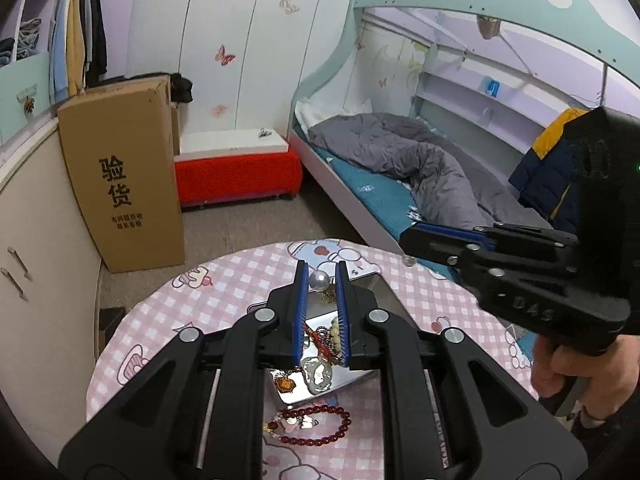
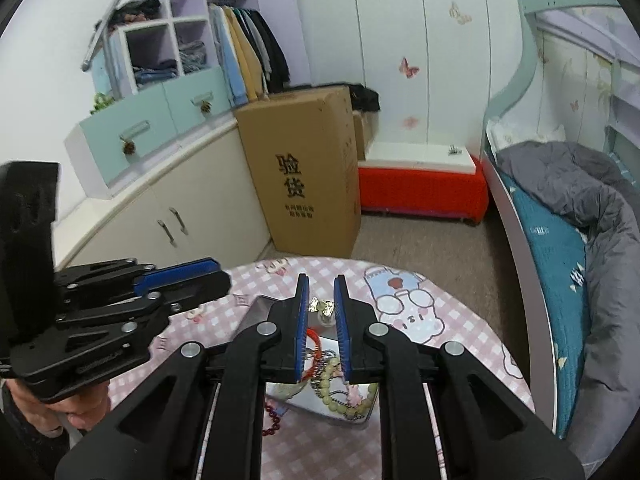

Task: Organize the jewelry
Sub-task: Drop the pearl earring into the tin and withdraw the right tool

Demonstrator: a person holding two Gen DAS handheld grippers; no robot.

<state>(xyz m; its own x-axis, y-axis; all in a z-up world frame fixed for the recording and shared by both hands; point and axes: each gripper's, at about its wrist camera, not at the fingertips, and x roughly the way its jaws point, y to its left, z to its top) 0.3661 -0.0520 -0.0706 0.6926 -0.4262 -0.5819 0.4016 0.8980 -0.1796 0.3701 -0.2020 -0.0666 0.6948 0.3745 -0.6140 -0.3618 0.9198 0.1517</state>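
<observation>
Holds the left gripper (image 1: 320,266) tilted down over the table, with its blue pads (image 1: 301,308) drawn nearly together on a large pearl (image 1: 319,280) right at the tips; seems to pinch it out at the very end, probably to keep it in sight and clear of the tangle below. Keeps the right gripper (image 2: 322,280) at a like slant just beside, gripped from underneath by a hand (image 1: 556,368), with only a narrow gap between its pads; shows a small gold and pale-green piece (image 2: 321,306) in that gap, yet cannot tell whether pinched or merely lying behind the tips. Hovers both above a shiny metal tray (image 1: 372,284), likely chosen as the collecting place: crowded already with a red cord (image 1: 316,336), a strand of green beads (image 2: 332,380), a pale jade pendant (image 1: 318,372) and an amber pendant (image 1: 285,384), all heaped together rather than laid apart. Leaves a dark red bracelet (image 1: 320,426) outside the tray, on the pink checked cloth (image 1: 224,292) near the closer edge, so by the look of it not yet sorted. Places the whole job on a small round table, with a tall cardboard box (image 1: 120,172) and a bunk bed (image 1: 400,160) well apart beyond it, neither of any part in the work
</observation>
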